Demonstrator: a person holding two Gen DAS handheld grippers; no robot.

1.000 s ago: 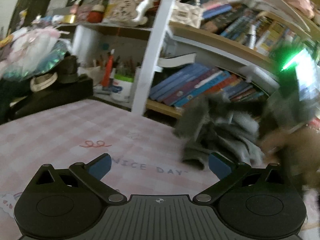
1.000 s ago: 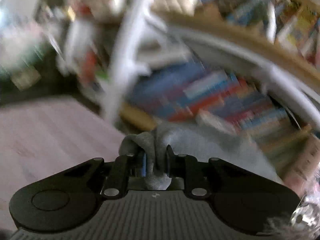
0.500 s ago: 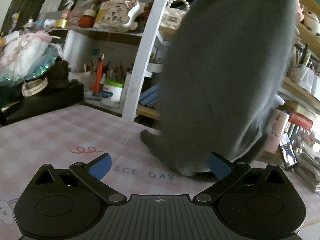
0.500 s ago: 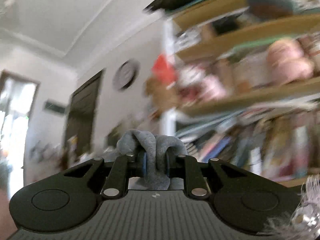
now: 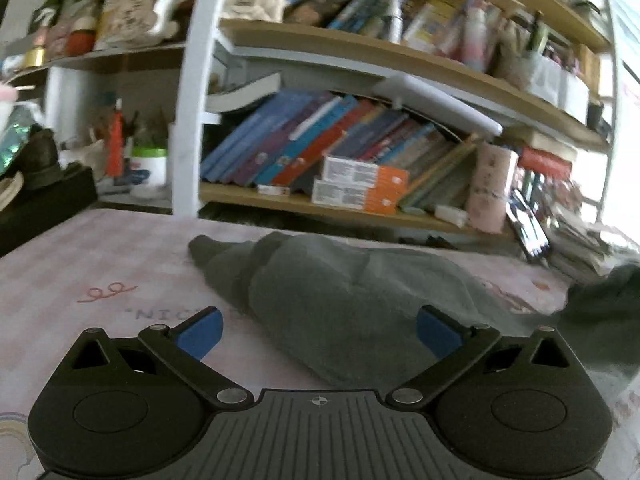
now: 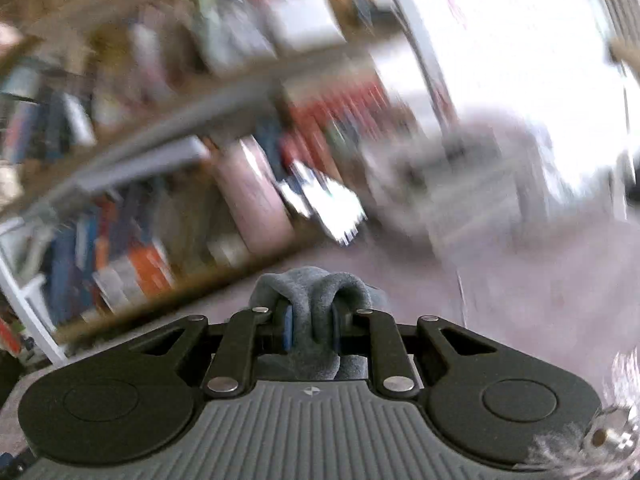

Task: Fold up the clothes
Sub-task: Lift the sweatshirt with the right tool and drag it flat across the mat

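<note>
Cloth is bunching between the pads of the right gripper [image 6: 312, 322], whose jaws are standing nearly closed and pinching a fold of the grey garment [image 5: 352, 304]. The left gripper [image 5: 318, 334] is hovering with its jaws spread wide and nothing between them, directly in front of the garment's middle. The garment is lying rumpled on the pink checked tablecloth [image 5: 80, 264], its long axis running from far left to near right, so the empty left gripper is probably nearer the loose far-left end. Beyond the table, a crowded bookshelf [image 5: 340, 152] is filling the background.
</note>
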